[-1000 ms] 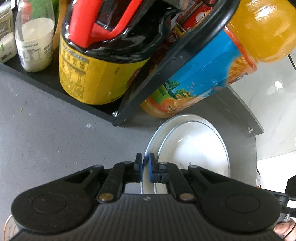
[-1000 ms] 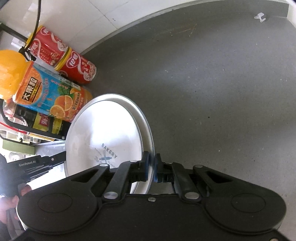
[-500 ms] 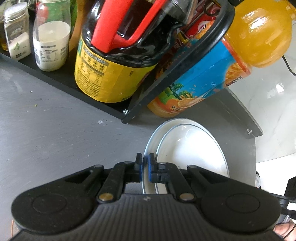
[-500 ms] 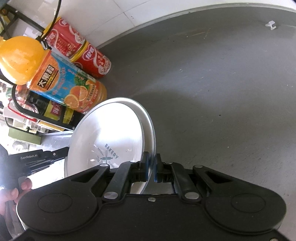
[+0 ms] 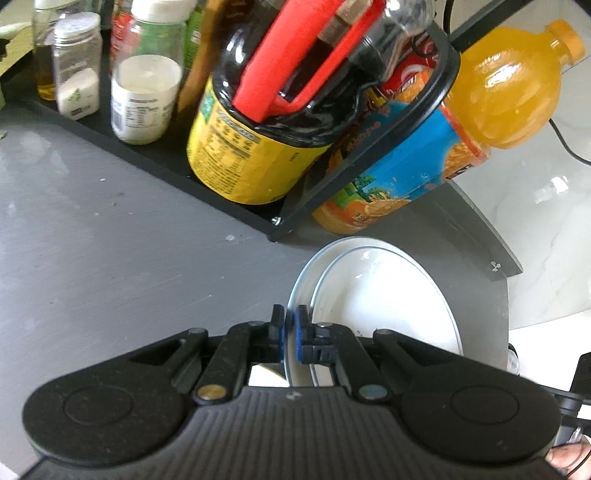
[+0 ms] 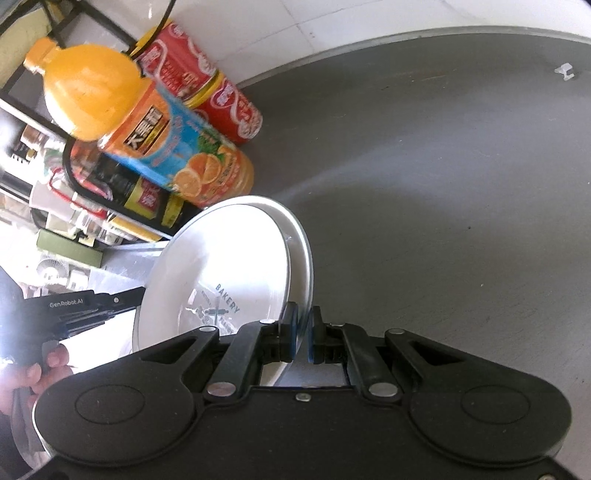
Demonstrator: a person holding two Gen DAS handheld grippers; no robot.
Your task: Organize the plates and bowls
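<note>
Left wrist view: we see the left gripper (image 5: 290, 326) closed to a narrow slit on the near rim of the white plate (image 5: 380, 306), which is held on edge above the grey countertop (image 5: 110, 258). Right wrist view: the right gripper (image 6: 303, 334) pinches the opposite rim of the same plate (image 6: 221, 266), equally near closed. Only this view shows the plate's face printed "BAKERY" and a hand (image 6: 26, 376) grasping the other tool's handle. Only the left view shows the black rack (image 5: 229, 206) holding spice jars (image 5: 144, 96) and a dark sauce jug (image 5: 266, 136) with a red handle. Both views show the orange juice bottle (image 5: 436, 147) just beyond the plate; the right view adds two red cans (image 6: 207, 92) behind it, against the white tiled wall (image 6: 332, 26). The rack and bottle crowd the plate's far edge.
</note>
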